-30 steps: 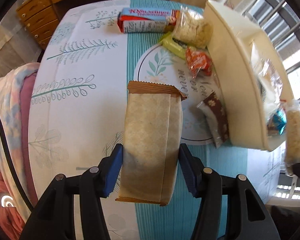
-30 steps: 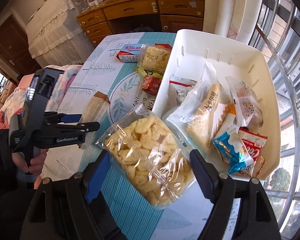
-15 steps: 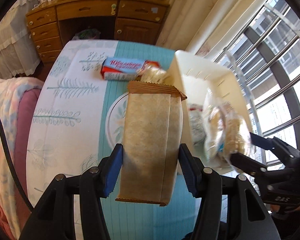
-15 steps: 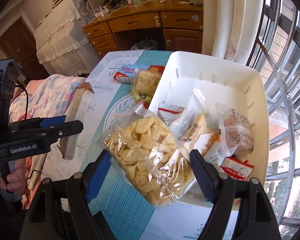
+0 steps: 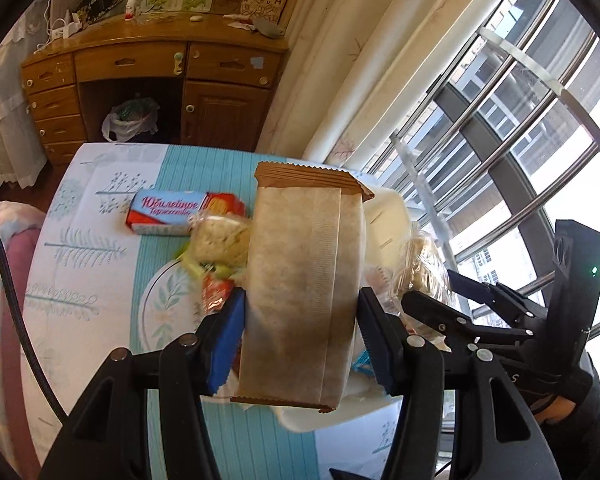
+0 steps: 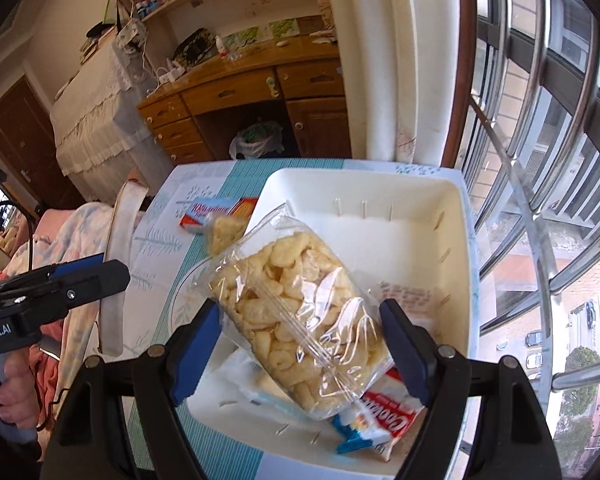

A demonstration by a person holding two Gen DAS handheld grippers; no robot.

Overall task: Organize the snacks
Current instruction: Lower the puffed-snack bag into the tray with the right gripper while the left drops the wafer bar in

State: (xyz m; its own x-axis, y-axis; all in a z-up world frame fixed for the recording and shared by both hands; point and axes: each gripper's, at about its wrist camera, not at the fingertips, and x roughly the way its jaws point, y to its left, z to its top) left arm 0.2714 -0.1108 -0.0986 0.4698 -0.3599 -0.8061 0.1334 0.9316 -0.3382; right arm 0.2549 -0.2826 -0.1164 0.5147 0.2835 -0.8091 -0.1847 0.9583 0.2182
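Both grippers loaded, hanging over the table and the snack bin

We've got the left gripper (image 5: 302, 334) clamped partway closed on a tan paper snack packet (image 5: 304, 292), held up above the table (image 5: 100, 264). The right gripper (image 6: 300, 344) is spread wide, its blue pads pressed on a clear bag of pale puffed snacks (image 6: 296, 312) held over the white bin (image 6: 452, 248), which has a red and white packet (image 6: 388, 420) inside. A blue and red biscuit pack (image 5: 168, 212) lies on the table beside the bin.
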